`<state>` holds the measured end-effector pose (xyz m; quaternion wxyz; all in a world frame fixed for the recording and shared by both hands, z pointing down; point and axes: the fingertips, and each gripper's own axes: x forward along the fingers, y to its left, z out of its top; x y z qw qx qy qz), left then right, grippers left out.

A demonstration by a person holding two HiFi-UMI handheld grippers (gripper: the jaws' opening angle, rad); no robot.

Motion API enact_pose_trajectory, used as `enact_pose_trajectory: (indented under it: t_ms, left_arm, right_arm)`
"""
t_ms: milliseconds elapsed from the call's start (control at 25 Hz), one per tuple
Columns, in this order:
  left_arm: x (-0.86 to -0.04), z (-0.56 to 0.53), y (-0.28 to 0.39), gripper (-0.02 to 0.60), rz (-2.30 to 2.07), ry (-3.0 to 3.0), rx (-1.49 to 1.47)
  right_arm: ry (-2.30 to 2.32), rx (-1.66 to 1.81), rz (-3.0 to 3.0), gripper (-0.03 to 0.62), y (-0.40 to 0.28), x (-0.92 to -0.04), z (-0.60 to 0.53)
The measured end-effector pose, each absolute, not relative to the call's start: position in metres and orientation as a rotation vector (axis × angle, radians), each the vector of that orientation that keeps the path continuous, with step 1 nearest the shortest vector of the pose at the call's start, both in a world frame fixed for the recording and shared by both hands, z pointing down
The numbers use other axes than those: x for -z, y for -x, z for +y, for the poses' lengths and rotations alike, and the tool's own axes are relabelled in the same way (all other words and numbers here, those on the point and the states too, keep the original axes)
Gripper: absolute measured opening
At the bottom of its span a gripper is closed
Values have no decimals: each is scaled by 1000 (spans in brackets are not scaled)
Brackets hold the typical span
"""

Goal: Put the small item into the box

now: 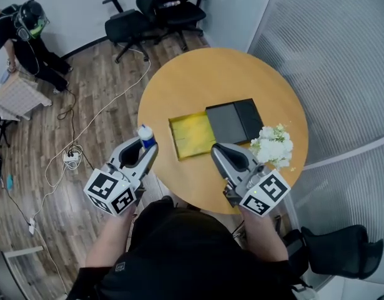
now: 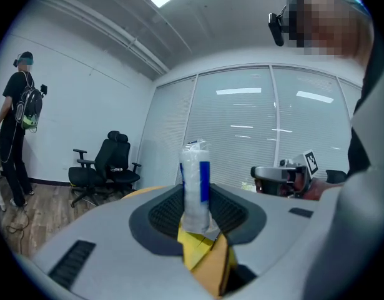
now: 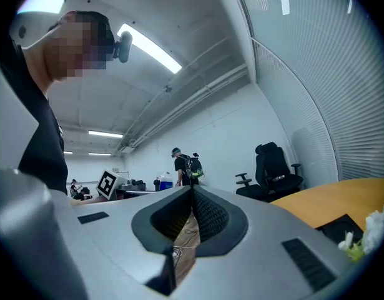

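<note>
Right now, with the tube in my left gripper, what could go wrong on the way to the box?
The left gripper pinches the blue-and-white tube near its bottom end; it may tilt or slip out. It hangs at the table edge, so a drop could reach the floor. The shut right gripper sits close to the yellow-lined box and could get bumped.

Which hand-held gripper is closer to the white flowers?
Right. The right hand-held gripper sits just beside the flowers; the left hand-held gripper, holding a small bottle, is across the yellow box from them.
</note>
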<state>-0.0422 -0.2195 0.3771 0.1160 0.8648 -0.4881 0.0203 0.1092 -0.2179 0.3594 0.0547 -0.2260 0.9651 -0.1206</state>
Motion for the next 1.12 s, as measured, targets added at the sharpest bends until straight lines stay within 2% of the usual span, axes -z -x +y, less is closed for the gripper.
enact_pose_trajectory:
  t_ms: [560,1120]
  left_arm:
    - [-421,-269,38,132,-1251,-2493,-91]
    - [-529,-314,0,132,-1025,-2357,-243]
  right_arm:
    - [841,457,2947,37,-97,-377,-241]
    - [927,641,2922,37,-98,-427,-256]
